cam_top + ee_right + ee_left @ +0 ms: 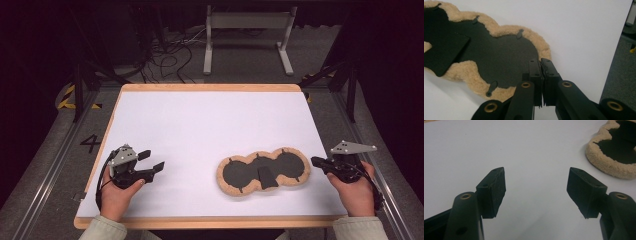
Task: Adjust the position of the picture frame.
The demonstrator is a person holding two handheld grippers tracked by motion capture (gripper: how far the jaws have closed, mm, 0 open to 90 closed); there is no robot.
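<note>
The fleece-edged black pad [263, 171] is laid flat on the white table [200, 130], right of centre, with its long axis running across the table from the left gripper [151, 161] toward the right gripper [317, 161]. The right gripper is seen with jaws pressed together on nothing, just beside the pad's right end, possibly over its fleece rim. The left gripper is held wide open and empty, well apart from the pad's left end.

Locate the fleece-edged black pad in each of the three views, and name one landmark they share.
High view: the fleece-edged black pad lies right of centre near the table's front edge, beside the right gripper.
Left gripper view: one lobe sits in the top right corner.
Right gripper view: it spans the left half, just beyond the shut jaws.
Shared landmark: the white table top.
</note>
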